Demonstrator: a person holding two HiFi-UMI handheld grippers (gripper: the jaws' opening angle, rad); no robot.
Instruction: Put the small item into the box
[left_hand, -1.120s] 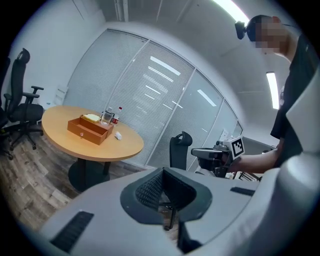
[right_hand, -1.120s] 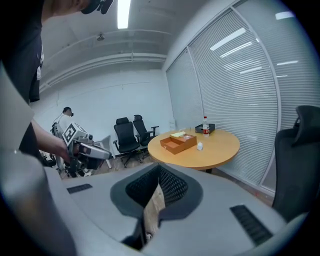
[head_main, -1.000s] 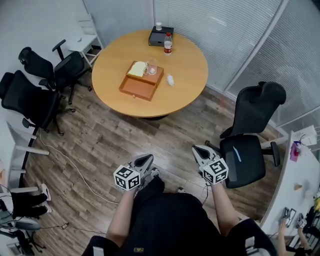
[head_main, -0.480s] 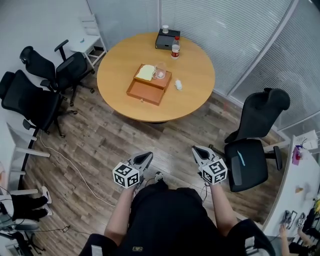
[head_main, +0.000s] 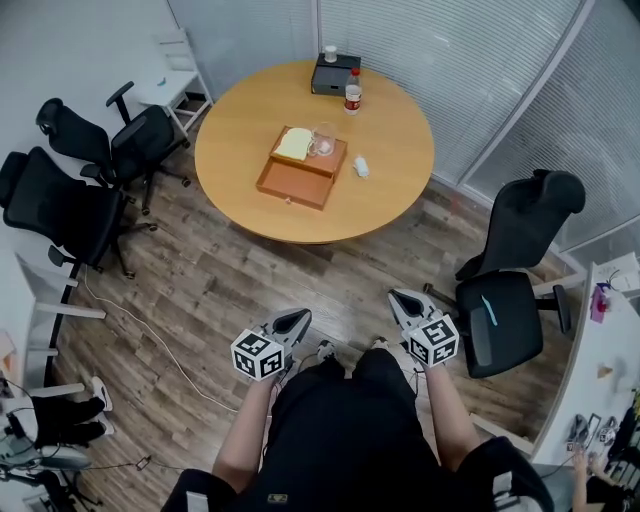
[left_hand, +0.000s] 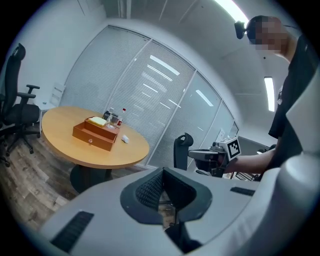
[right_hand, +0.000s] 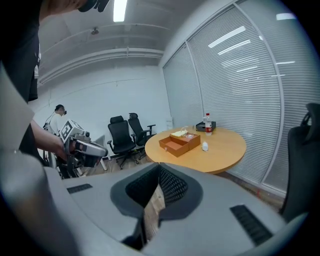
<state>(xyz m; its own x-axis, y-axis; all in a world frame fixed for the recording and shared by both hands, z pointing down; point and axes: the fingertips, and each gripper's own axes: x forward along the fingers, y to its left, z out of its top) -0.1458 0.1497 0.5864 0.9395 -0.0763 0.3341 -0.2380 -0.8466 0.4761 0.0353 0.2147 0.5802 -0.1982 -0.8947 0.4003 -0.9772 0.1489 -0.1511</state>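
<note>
The round wooden bench (head_main: 240, 150) at 12 o'clock has hardly come nearer. The small white item (head_main: 361, 166) lies at 3 o'clock of the brown wooden box (head_main: 300, 170). The left tool (head_main: 297, 316) and right tool (head_main: 398, 297) stay closed and empty, so walking remains.

No legible writing in any view.
The red label on the clear plastic bottle (head_main: 352, 97), at the far edge of the round wooden bench (head_main: 400, 180), is too small to read. The left gripper (head_main: 300, 316) and right gripper (head_main: 396, 296) carry cubes with black-and-white square patterns only.
</note>
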